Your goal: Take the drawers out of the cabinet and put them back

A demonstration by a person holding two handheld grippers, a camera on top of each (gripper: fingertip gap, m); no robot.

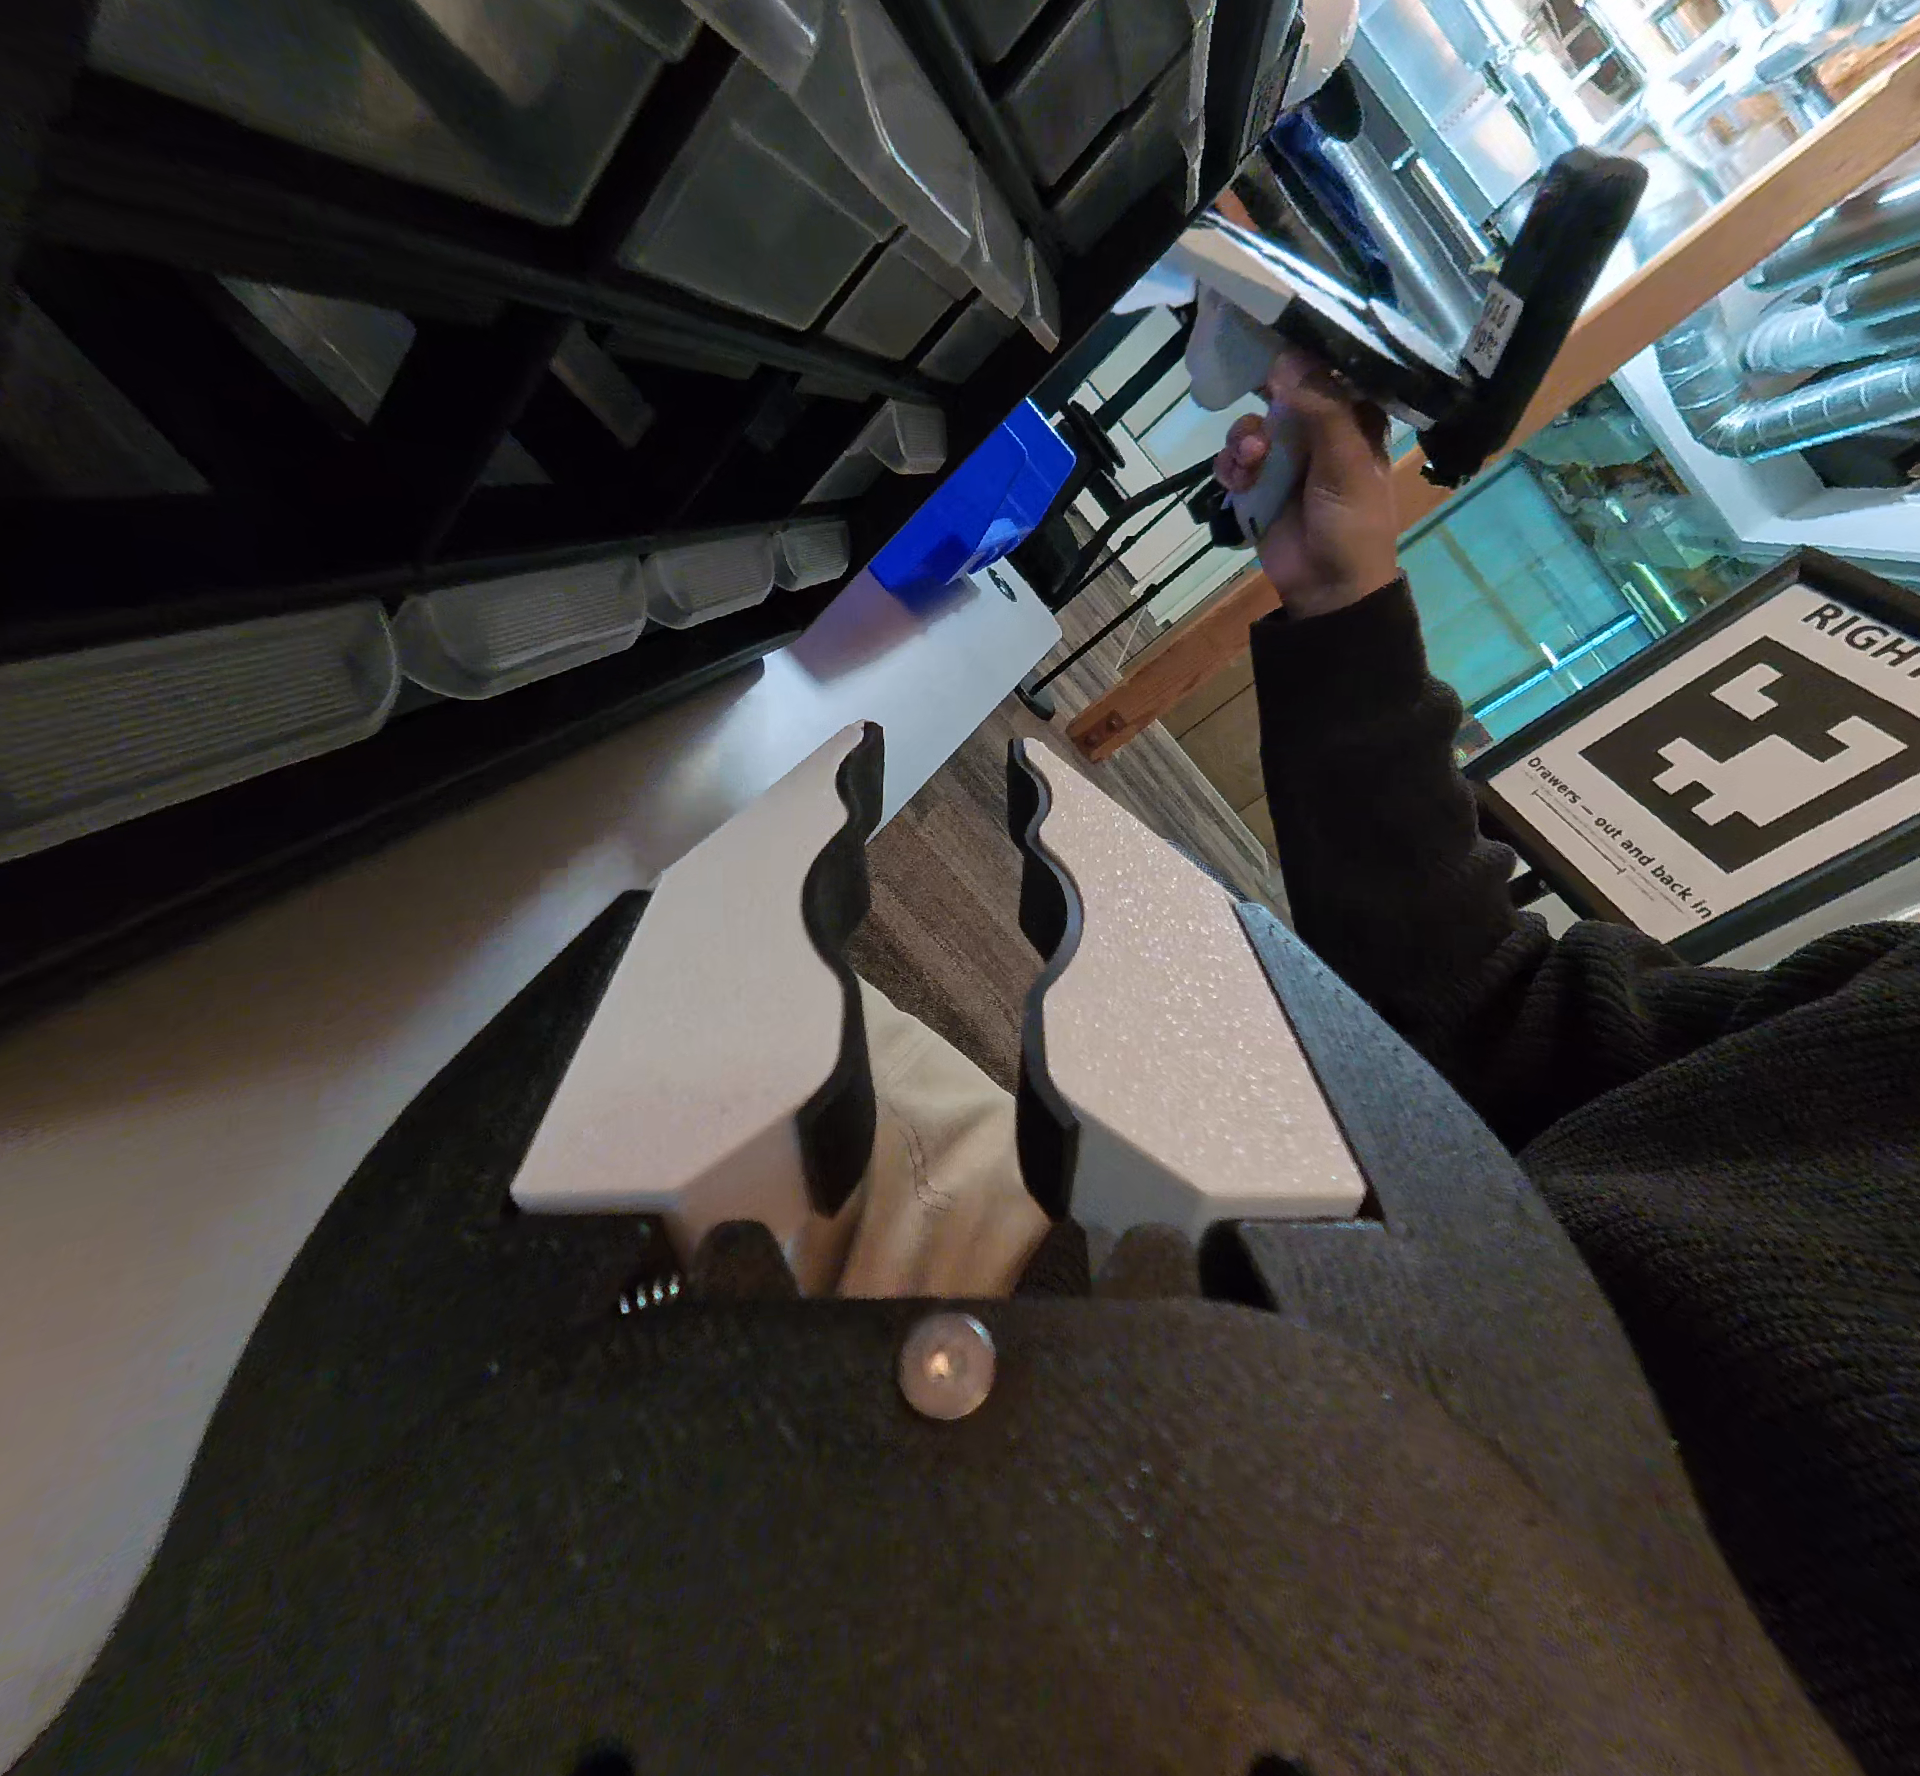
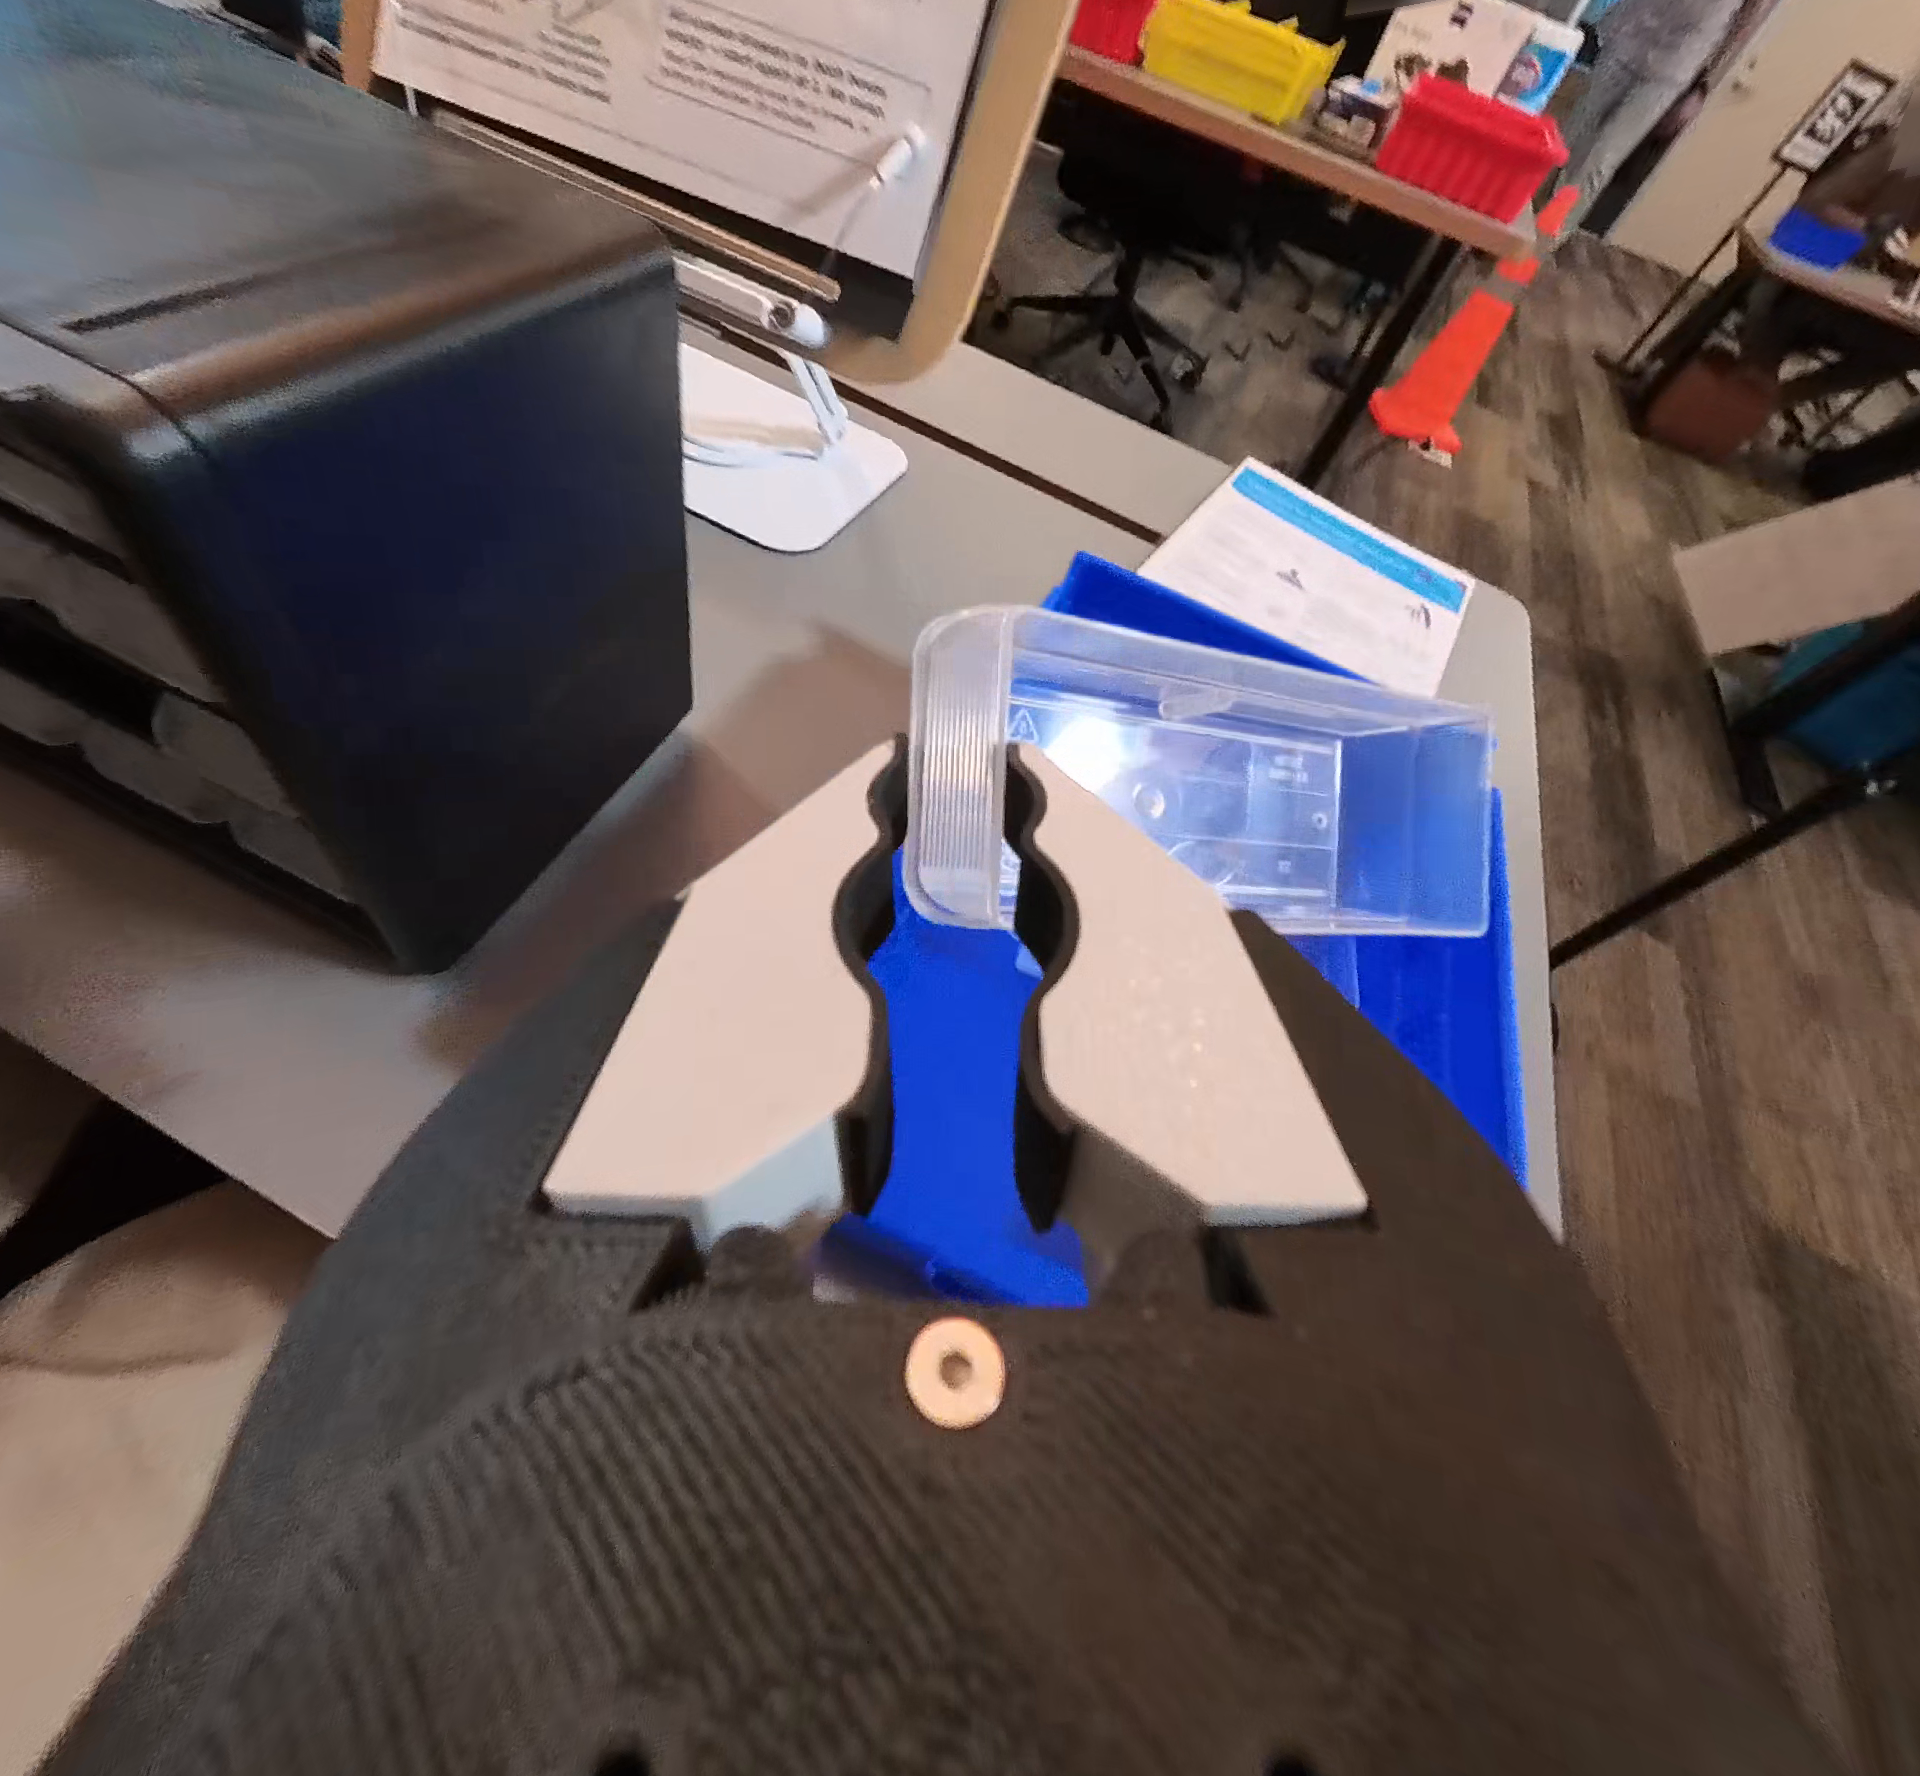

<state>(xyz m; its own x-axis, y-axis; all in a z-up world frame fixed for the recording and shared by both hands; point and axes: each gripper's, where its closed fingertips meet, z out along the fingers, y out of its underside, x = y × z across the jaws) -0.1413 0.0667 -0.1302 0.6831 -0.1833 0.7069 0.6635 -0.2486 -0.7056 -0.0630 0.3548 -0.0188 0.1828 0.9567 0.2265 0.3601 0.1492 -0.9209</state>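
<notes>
The black cabinet with several clear drawers fills the upper left of the left wrist view, seen tilted from close by. It also shows in the right wrist view, at the left. My left gripper is open and empty, just in front of the cabinet's lower rows. My right gripper is shut on the ribbed handle of a clear drawer, held out of the cabinet above a blue bin. The right gripper also shows farther off in the left wrist view, held by a hand.
The grey table carries the blue bin, a printed sheet and a white stand with a board. A framed marker sign stands at the right. Beyond are chairs, an orange cone and coloured bins.
</notes>
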